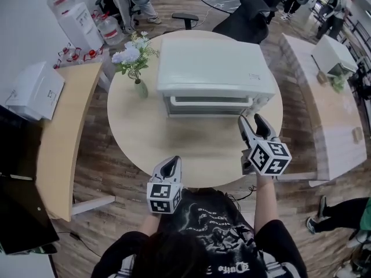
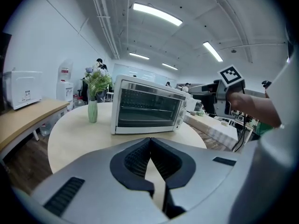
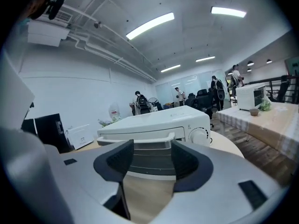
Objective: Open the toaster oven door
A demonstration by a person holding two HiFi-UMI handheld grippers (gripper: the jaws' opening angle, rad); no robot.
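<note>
Your right tool [image 1: 251,120] is wide, nothing between its jaws, the toaster oven [image 1: 211,68] straight ahead, door [image 2: 147,108] shut, handle [image 3: 140,137] just beyond the tips. Your left tool [image 1: 171,162] is pinched together, empty, over the worktop [image 1: 133,138], oven well ahead.

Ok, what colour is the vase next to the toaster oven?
Pale green. The vase shows best in the left gripper view.

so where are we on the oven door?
Nothing done: the door is shut. In hand: right gripper, jaws apart, points at the handle without gripping it; left gripper is shut, empty, near the table edge. Left: grip the handle, probably pull the door down.
</note>
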